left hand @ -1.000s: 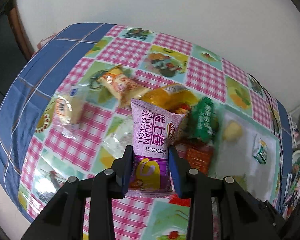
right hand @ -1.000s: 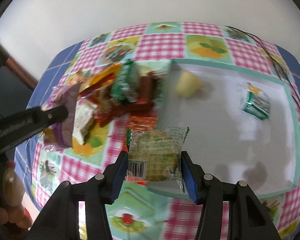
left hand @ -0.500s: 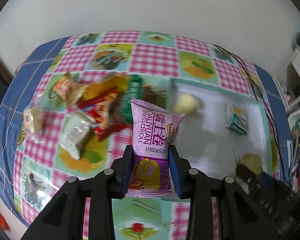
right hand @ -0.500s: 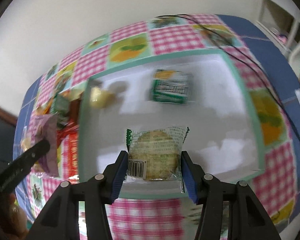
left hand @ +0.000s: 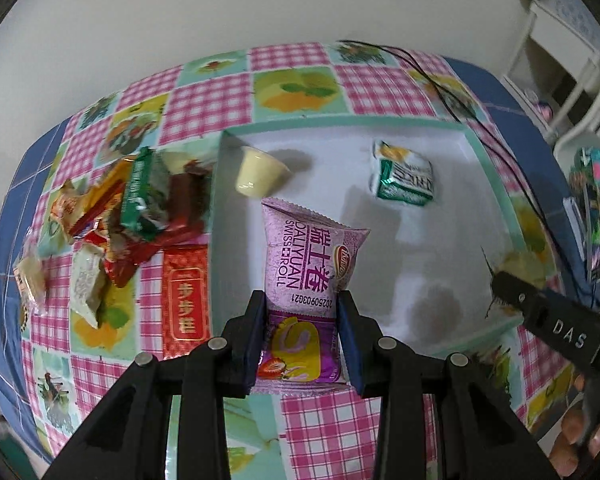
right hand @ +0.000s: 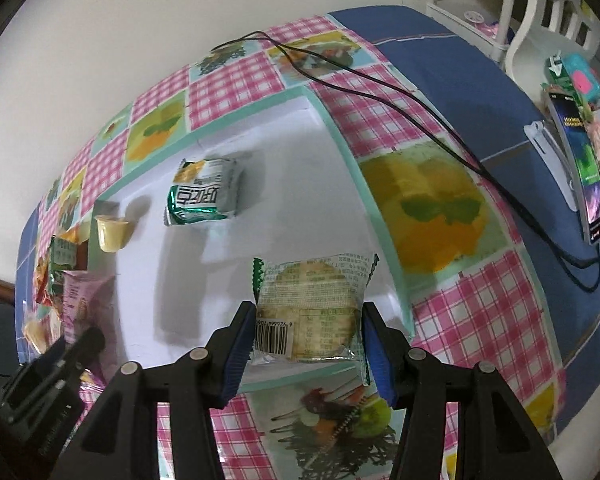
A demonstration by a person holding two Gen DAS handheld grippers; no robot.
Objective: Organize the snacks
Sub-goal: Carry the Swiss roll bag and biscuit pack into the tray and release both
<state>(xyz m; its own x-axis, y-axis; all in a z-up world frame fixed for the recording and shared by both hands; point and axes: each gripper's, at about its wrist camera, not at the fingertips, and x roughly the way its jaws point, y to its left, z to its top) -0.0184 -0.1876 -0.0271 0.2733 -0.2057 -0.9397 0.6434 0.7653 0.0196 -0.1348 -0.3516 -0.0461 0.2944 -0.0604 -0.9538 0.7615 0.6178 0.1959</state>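
Mint-rimmed tray (left hand: 496, 184) holds bare floor beyond both loaded tongs (left hand: 302, 344) (right hand: 306, 346).

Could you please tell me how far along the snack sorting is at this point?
Early on. Done: only a yellow jelly cup and a green-and-white packet lie in the white tray. In hand: the left tongs hold a purple Swiss roll pack and the right tongs a round biscuit pack, both over the tray. Left: the snack pile on the tablecloth beside it.
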